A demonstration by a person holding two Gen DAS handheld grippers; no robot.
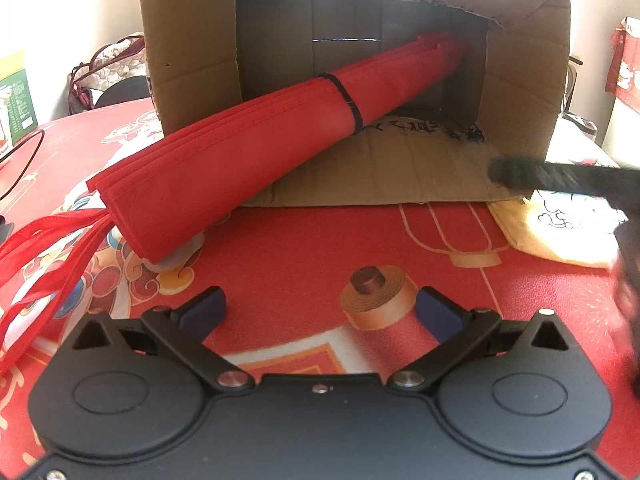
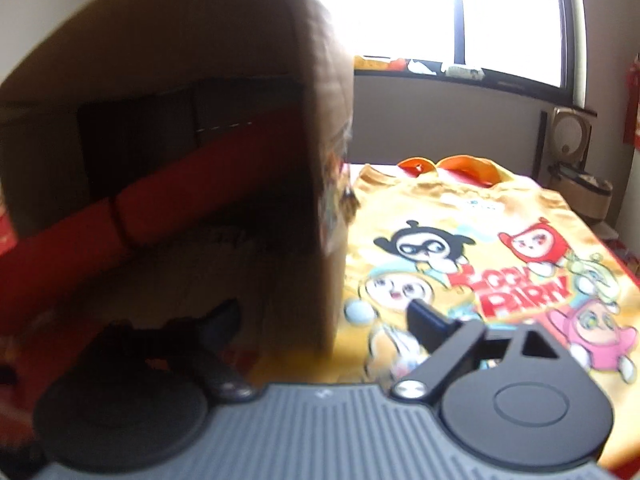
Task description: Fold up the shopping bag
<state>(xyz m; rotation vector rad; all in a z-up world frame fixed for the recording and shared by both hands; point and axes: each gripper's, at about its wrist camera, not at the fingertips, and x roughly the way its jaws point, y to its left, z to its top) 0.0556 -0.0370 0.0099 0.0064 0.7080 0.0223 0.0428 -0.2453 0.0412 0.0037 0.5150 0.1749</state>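
The worktop (image 1: pixel 320 248), spread with a red festive-print cloth, carries a cardboard box (image 1: pixel 192 40) lying on its side straight ahead of the left gripper (image 1: pixel 320 308), its open mouth turned toward that gripper and its lower flap flat on the cloth. A red shopping bag (image 1: pixel 240 140), folded into a long narrow bundle and bound by a thin black band (image 1: pixel 348 100), lies slanted beyond the left gripper: its far end is inside the box, its near end rests on the cloth ahead and to the left, and its red ribbon handles (image 1: pixel 48 248) trail off leftward. Ahead and to the right of the right gripper (image 2: pixel 324 320), a yellow cartoon-print bag (image 2: pixel 500 248) lies flat, just beside the box's side wall, which stands directly in front of this gripper. The left gripper hovers over bare cloth with its blue-padded jaws spread wide and nothing between them. The right gripper's jaws also stand far apart, clamped on nothing; its left finger is blurred in shadow at the box's mouth, its right finger (image 2: pixel 428 320) is over the yellow bag.
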